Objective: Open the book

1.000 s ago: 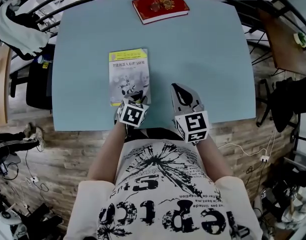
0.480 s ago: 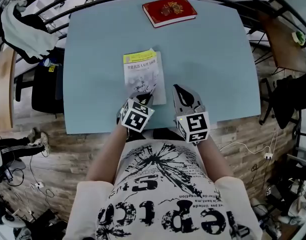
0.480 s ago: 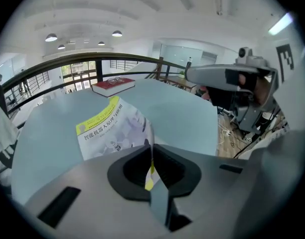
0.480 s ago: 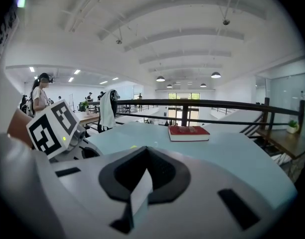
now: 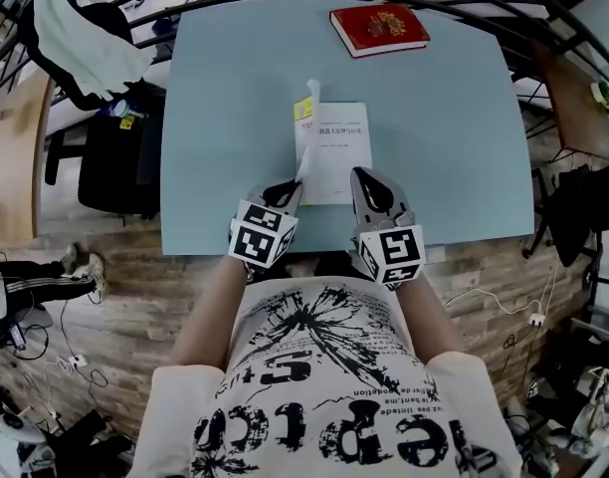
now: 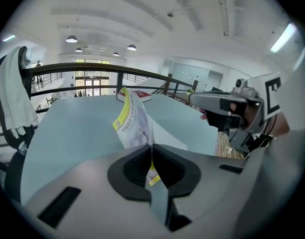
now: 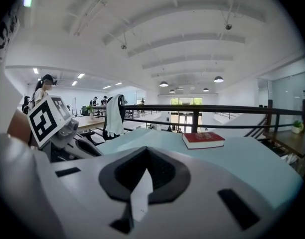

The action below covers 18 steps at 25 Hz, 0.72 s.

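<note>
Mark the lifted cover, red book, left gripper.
lifted cover [image 6: 131, 119], left gripper view, printed face.
red book [image 5: 380, 29], head view, middle of its cover.
left gripper [image 5: 296, 187], head view, between fingertips, shut on the cover.

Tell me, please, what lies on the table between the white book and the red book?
Nothing: the head view shows only bare blue table between the white book, its cover pinched by the left gripper, and the red book.

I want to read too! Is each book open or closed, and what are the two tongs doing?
Yellow-and-white paperback book: partly open, front cover lifted up.
Red hardcover book: closed, lying flat.
Left tongs: have just been closing, now shut on the front cover.
Right tongs: shut, holding nothing.
</note>
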### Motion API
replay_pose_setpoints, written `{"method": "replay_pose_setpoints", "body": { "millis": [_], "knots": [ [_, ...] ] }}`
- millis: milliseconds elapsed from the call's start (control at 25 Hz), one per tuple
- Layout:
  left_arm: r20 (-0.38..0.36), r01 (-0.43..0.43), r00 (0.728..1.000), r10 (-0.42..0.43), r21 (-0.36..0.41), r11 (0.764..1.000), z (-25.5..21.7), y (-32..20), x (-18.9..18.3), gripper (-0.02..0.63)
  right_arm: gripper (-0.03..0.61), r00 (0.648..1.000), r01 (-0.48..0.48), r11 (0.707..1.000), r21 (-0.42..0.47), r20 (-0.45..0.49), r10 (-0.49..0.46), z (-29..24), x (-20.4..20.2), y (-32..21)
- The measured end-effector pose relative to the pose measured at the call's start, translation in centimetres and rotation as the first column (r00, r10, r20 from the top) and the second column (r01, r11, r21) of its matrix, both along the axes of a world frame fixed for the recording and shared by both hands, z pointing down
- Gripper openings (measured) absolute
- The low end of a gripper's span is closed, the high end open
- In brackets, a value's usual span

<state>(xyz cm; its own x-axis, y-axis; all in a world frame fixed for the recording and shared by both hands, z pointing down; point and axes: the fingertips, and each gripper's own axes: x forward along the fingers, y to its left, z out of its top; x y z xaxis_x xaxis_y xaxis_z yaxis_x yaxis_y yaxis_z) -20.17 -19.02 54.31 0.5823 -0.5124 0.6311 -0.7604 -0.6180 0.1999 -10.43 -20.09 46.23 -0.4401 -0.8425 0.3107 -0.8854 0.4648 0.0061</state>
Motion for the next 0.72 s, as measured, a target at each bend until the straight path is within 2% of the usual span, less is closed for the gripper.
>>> {"method": "replay_pose_setpoints", "body": {
  "millis": [240,440,720],
  "knots": [
    [-0.066,0.132,0.989,-0.135,-0.053,0.99,1.7,1.2,-6.7,0.034,0.011,0.998,0.049,0.999,-0.011,-0.027,-0.049,0.8,-5.2,1.3],
    [-0.066,0.257,0.962,-0.264,-0.1,0.961,3.8,0.9,-11.8,0.04,0.011,0.997,0.054,0.998,-0.032,-0.044,-0.056,1.6,-7.4,1.9],
    [-0.033,0.28,0.957,-0.288,-0.152,0.948,7.8,0.7,-14.6,0.051,0.011,0.998,0.042,0.998,-0.048,-0.052,-0.044,2.8,-9.4,2.7]
  ]
}}
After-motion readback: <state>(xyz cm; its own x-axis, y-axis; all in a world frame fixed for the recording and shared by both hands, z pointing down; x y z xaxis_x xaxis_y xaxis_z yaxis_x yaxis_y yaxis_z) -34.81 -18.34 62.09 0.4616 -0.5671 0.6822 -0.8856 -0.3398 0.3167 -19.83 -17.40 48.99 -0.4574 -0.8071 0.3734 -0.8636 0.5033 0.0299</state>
